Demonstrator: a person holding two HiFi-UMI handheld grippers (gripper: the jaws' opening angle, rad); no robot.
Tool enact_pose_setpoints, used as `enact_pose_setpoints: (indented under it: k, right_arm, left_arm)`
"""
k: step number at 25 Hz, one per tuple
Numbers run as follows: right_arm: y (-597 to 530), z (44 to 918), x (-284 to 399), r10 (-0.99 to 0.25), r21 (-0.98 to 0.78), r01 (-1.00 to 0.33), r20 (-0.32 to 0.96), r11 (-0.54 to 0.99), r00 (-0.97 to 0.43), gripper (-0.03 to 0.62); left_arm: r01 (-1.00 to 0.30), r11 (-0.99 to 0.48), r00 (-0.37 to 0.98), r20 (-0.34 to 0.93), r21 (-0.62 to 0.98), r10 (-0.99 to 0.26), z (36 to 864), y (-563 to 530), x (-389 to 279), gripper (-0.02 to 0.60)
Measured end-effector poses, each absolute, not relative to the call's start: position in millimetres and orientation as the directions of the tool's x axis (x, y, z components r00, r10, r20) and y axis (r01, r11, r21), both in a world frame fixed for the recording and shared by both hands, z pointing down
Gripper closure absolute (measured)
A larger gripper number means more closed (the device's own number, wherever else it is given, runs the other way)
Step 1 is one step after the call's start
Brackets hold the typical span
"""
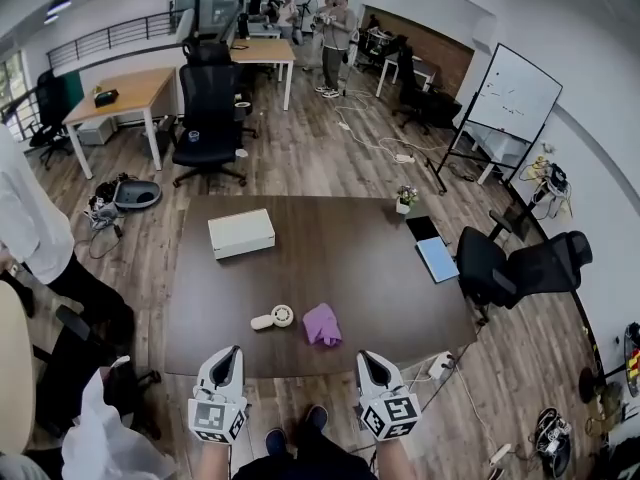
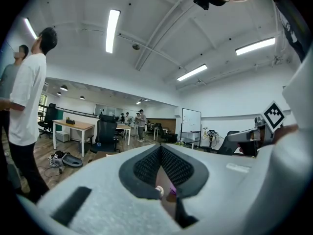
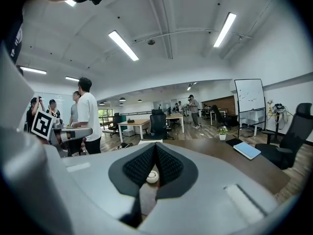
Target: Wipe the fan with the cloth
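- Table point(image 1: 330, 243): dark brown work surface. The person stands at its near edge.
- Fan point(image 1: 272, 318): small, white, handheld kind. It lies flat near the table's near edge, its round head turned toward the cloth and its handle pointing away to the left. It also shows low in the right gripper view, under the jaws.
- Cloth point(image 1: 322, 324): purple and crumpled in a heap. It sits just right of the fan's head, and a narrow strip of table seems to show between them.
- Left gripper point(image 1: 233, 352): jaws pressed together with nothing between them. It is held short of the table edge, on the near side of the fan and a little left of it.
- Right gripper point(image 1: 367, 359): jaws likewise closed and empty. It is held short of the table edge, on the near side of the cloth and somewhat right of it.
- Other items on the table, all well away from the fan: a white box point(image 1: 241, 233), a potted plant point(image 1: 404, 200) and a blue notebook point(image 1: 437, 259).
- Step in hand, as judged: the approach. Neither cloth nor fan is taken up, and no wiping has begun.
- Next move, as judged: one gripper must open its jaws, reach over the edge and pinch a fold of the cloth. The other would do well to grip or pin the fan's handle, because so light a fan is likely to slide under a wipe.
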State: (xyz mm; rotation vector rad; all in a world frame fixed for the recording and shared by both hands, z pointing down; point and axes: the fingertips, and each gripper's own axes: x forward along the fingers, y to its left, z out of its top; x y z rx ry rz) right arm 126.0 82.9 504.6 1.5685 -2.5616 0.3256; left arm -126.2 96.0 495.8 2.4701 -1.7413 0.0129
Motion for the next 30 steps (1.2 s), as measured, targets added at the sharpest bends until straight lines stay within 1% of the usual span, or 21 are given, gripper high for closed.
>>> enact_pose_setpoints:
  k: [3, 8, 13, 19, 25, 30]
  right_arm:
    - [60, 508, 129, -0.856, -0.116, -0.883, 0.216, 0.455, -0.469, 0.583]
    - [18, 523, 136, -0.833, -0.177, -0.859, 0.214, 0.480, -0.510, 0.583]
    - [-28, 529, 138, -0.795, -0.218, -0.821, 0.215, 0.527, -0.568, 0.583]
    - [-67, 529, 137, -0.757, -0.194, -0.783, 0.205, 0.591, -0.621, 0.583]
    - [-95, 537, 127, -0.737, -0.197, -0.767, 0.216, 0.610, -0.641, 0.583]
    - [-121, 538, 122, -0.753, -0.189, -0.782, 0.214, 0.593, -0.622, 0.583]
  left_arm:
    - [-0.942, -0.323, 0.330, 0.076, 0.093, -0.941, 498, 78, -123, 0.584]
    - [-0.948, -0.312, 0.317, 0.073, 0.066, -0.946, 502, 43, -112, 0.584]
    - [-0.963, -0.263, 0.267, 0.070, 0.065, -0.961, 511, 9, -108, 0.584]
    - [-0.975, -0.218, 0.221, 0.073, 0.050, -0.972, 511, -15, -100, 0.584]
    - [-0.975, -0.214, 0.218, 0.083, 0.055, -0.972, 518, -34, -98, 0.584]
    - [-0.970, -0.235, 0.239, 0.083, 0.059, -0.967, 522, -60, -104, 0.584]
